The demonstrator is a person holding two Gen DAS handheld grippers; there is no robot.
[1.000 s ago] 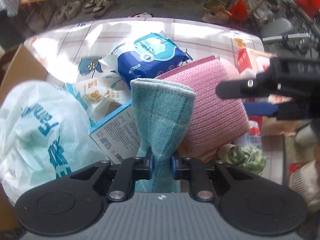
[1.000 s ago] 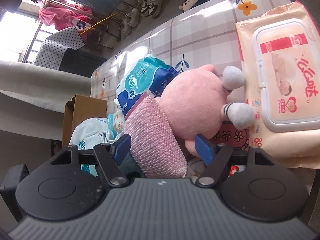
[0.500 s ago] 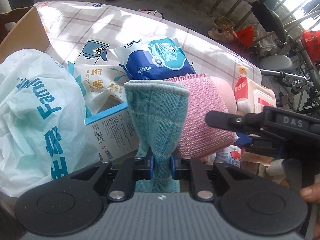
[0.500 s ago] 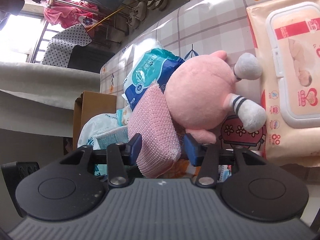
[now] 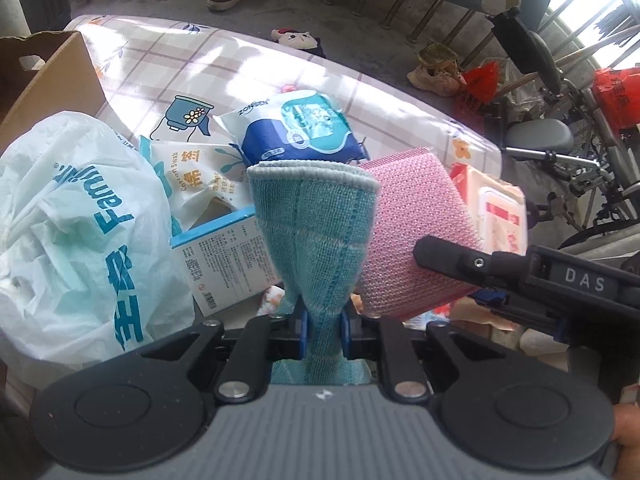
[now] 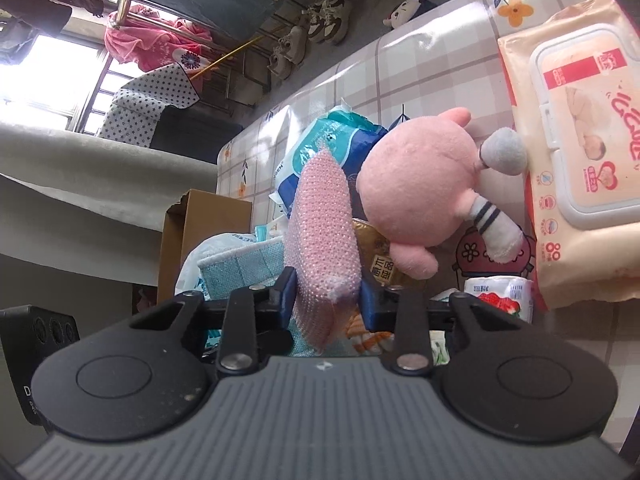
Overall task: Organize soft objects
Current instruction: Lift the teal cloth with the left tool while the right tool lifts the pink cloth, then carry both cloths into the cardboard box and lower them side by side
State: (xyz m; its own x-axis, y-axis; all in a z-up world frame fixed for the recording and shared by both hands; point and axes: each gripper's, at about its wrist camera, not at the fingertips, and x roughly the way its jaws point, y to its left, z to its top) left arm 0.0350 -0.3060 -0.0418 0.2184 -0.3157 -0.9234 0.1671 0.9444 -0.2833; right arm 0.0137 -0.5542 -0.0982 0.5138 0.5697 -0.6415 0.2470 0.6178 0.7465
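Since the earlier frames, our right gripper [image 6: 326, 300] has narrowed from a wide stance about the pink sponge cloth [image 6: 324, 220] to a close one; its jaws are closing now, the blue pads at the sponge's two flanks, and we judge them touching or all but touching, though firm pressure cannot be confirmed. Both wrist views have lifted somewhat off the clutter, and the left view now takes in more of the far table edge. Our left gripper [image 5: 323, 330] is clamped tight on the gathered lower end of the teal knitted cloth [image 5: 316, 224], which fans upward to a hemmed top edge. Position of task items: pink sponge stands just beside the teal cloth on its right, apparently touching it; its long axis runs away from the right tongs, roughly in line with their pointing direction, so the jaws take it across its thin dimension near the near end. Behind the sponge lies the pink plush toy [image 6: 420, 188], close against it, with the wipes pack [image 6: 580, 148] to its right. Cardboard box [image 5: 44, 76] sits at far left, nearer our left hand, with the white plastic bag [image 5: 76, 232] in front of it. Judgement: if the box is the destination, the left hand's cloth has the shorter path; the right must cross over.
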